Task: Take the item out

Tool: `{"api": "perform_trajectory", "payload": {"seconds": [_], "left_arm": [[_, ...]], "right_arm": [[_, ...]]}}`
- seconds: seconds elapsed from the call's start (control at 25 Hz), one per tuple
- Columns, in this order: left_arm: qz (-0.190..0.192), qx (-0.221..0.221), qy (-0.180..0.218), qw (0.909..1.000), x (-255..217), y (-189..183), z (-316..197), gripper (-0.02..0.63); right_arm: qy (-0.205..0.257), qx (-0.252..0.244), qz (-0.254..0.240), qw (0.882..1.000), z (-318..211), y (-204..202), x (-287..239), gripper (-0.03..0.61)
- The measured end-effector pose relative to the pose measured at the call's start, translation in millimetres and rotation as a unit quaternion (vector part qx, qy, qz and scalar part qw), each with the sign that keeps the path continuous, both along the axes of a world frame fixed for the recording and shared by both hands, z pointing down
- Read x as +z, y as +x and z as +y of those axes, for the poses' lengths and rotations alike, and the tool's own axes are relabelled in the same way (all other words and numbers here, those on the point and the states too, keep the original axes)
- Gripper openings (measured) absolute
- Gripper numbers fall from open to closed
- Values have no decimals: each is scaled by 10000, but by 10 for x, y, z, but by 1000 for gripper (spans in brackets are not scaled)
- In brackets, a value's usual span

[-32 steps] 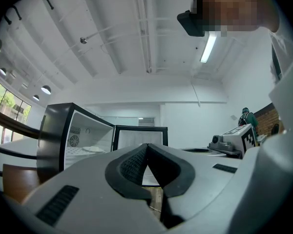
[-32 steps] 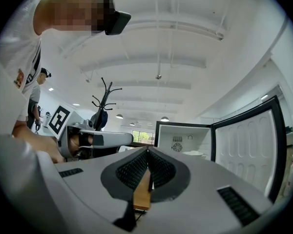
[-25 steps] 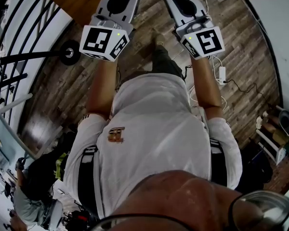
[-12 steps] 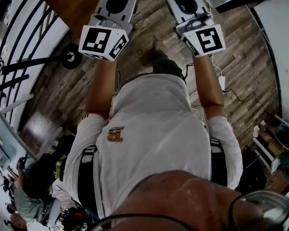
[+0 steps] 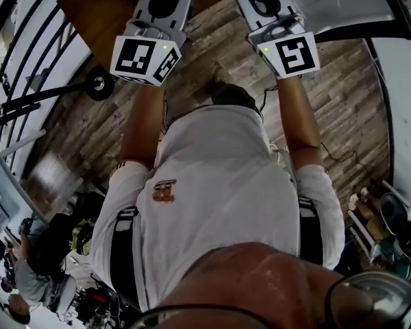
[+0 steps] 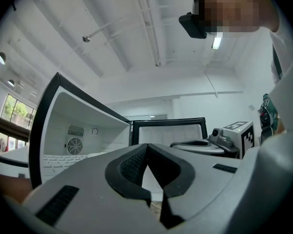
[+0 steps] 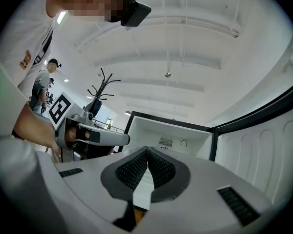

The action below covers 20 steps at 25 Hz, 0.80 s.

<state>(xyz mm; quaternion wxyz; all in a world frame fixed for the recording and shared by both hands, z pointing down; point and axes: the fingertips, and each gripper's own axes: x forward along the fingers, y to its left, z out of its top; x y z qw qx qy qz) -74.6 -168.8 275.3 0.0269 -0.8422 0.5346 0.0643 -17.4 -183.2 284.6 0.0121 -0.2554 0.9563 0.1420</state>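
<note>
Before the open fridge — left tongs and right tongs both clenched, empty

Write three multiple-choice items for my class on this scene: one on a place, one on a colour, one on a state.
1. Where is the round fan vent of the open, white-lined fridge? A on its door; B on its back wall; C on the floor.
2. What colour is the person's short-sleeved shirt? A red; B green; C white.
3. How do the left gripper's jaws stand? A together, empty; B wide apart; C clamped on a bottle.
Answers: 1 B, the vent shows deep inside the cavity; 2 C, the head view shows white cloth; 3 A, the black pads meet with nothing between them.
</note>
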Motion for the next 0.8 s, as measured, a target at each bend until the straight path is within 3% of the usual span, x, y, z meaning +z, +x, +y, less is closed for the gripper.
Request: {"api": "perform_trajectory", "payload": {"seconds": [0.2,0.56,0.8], "left_arm": [[-16,-241,-15,9997,-24,52,-550,18],[-28,-597,12,9982,-2,90,-1285,18],[-67,-684,-32,9976,0,-33,-1554,18]], "right_arm": [[346,-304,-224,9987,-548,17,-165,34],[609,-609,47,9963,-1333,-13,-157,34],[849,-638,537,9929,-1648,-210,-87,34]]}}
